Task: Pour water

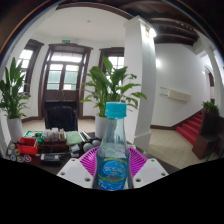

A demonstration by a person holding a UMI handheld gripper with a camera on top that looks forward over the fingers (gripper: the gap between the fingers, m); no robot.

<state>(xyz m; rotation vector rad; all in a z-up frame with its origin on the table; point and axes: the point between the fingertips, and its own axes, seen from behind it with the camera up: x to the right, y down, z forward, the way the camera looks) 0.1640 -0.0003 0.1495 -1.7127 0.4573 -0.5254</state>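
A clear plastic water bottle with a light blue cap and a blue label stands upright between my fingers. My gripper is shut on the water bottle, its magenta pads pressing on both sides at label height. The bottle's base is hidden below the fingers. The bottle appears lifted, with the table lying behind and below it.
A table at the left holds several small items, cans and boxes. Potted plants stand behind it and at the far left. A white pillar rises just beyond. Red-carpeted stairs lie at the right.
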